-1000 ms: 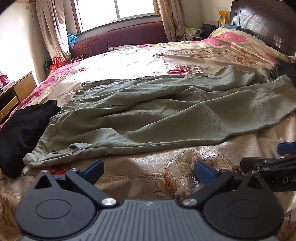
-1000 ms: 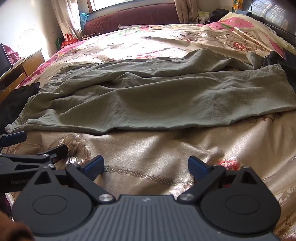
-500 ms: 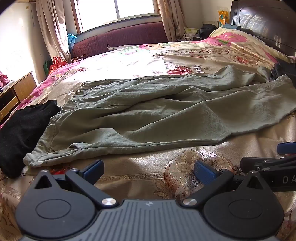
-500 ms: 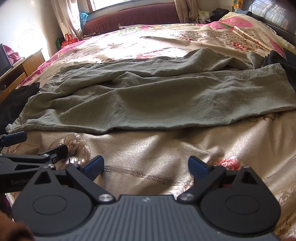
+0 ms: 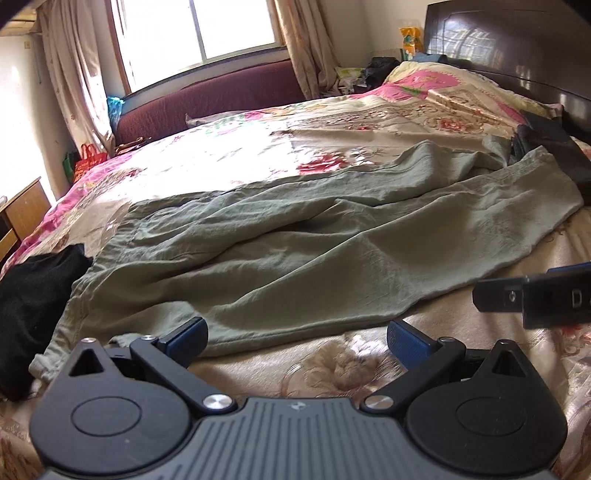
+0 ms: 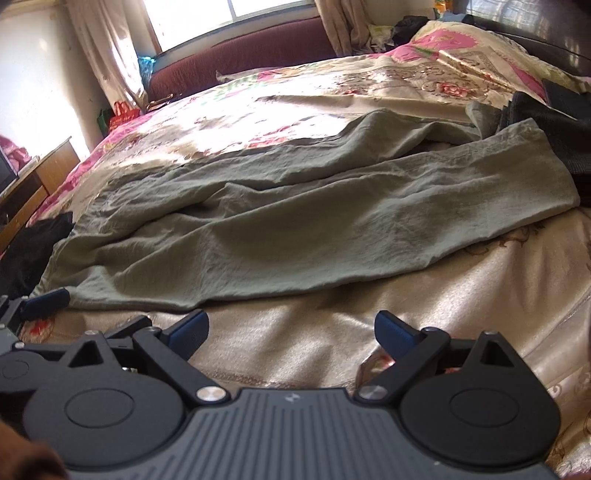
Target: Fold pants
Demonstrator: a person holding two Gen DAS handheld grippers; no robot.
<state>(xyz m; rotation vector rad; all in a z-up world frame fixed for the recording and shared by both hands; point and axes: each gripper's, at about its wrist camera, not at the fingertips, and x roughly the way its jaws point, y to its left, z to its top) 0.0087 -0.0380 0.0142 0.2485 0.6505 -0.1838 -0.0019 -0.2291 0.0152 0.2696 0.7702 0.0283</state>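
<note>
A floral bed point(image 5: 258, 158) under a sunlit window point(image 5: 195, 29) carries wrinkled grey-green pants point(image 5: 295, 251) spread crosswise, black cloth point(image 5: 26, 295) touching their left end; both hand-held grippers, left point(image 5: 295, 338) and right point(image 6: 291, 328), gape wide, empty, just short of the pants.

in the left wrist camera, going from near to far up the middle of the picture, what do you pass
left gripper with jaws open → bare floral bedspread → green pants spread flat → sunlit bedspread → maroon sofa → window

Pants point(image 5: 295, 251) spread across the bed point(image 5: 258, 162), black garment point(image 5: 26, 295) at their left end — headboard point(image 5: 509, 48) far right
</note>
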